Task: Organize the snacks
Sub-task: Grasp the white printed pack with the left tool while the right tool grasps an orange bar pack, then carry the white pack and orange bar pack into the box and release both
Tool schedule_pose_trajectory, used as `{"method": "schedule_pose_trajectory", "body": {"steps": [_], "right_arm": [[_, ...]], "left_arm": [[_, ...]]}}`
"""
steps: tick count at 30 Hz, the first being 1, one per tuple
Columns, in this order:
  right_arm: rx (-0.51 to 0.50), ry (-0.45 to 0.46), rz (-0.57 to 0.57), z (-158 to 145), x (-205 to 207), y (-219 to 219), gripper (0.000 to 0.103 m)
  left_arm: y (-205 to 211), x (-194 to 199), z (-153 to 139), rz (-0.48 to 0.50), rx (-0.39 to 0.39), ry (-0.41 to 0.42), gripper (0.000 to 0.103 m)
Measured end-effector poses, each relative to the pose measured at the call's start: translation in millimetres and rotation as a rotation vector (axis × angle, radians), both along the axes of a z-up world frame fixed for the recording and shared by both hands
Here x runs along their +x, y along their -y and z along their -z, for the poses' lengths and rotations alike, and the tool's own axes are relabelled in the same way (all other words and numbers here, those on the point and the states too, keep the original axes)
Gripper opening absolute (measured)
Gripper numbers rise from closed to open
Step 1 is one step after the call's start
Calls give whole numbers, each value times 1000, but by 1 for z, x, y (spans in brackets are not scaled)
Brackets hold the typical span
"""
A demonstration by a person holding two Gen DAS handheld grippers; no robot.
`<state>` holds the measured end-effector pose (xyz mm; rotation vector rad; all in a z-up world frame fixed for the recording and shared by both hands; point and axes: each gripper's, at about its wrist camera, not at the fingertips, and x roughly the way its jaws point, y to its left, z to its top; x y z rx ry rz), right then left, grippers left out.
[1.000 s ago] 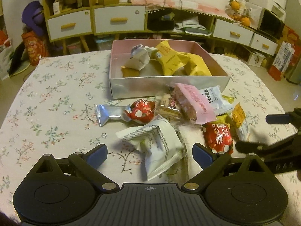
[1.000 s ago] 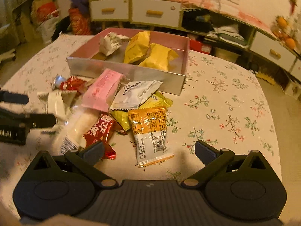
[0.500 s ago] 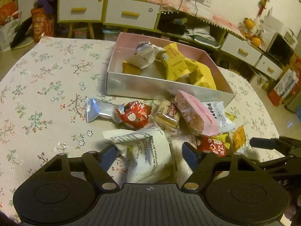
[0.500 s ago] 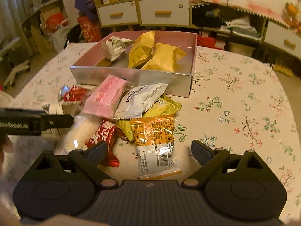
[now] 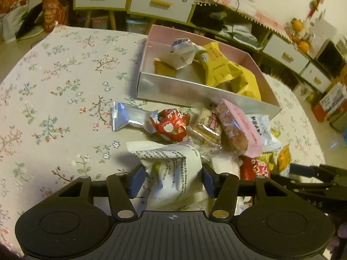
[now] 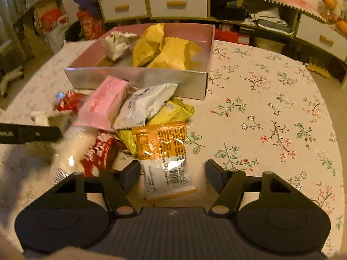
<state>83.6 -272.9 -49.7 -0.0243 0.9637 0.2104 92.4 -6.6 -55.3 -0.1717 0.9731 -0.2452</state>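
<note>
I'm closing the left gripper around the white packet, lower centre, pads about touching | right gripper jaws narrowing, half-open, straddling the orange packet | pink box waiting above, partly filled.

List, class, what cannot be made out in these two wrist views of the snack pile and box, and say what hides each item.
- Left wrist view: the lower end of the white packet is hidden behind the left gripper.
- Left wrist view: the floor of the box is hidden by its near wall.
- Right wrist view: the clear-wrapped snack and red packet are blurred.
- Both views: packet print is too small to read.
</note>
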Motion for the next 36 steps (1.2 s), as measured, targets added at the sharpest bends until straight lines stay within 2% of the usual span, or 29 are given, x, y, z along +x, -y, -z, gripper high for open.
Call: {"method": "schedule_pose_trajectory", "body": {"steps": [1, 5, 10, 18, 28, 36], "right_arm": [[-12, 6, -2, 0, -1, -1, 59], [-23, 18, -13, -2, -1, -3, 40], [-42, 19, -16, -4, 0, -5, 37], [-47, 15, -13, -12, 2, -11, 36], [-52, 9, 8, -23, 1, -11, 36], [-21, 52, 19, -41, 0, -12, 36]], "left_arm": [[0, 0, 0, 6, 6, 0, 53], [0, -2, -1, 23, 24, 5, 52], [3, -3, -4, 46, 30, 13, 52], [11, -8, -8, 95, 81, 41, 52], [10, -14, -20, 115, 84, 74, 52], [6, -20, -33, 131, 71, 112, 52]]}}
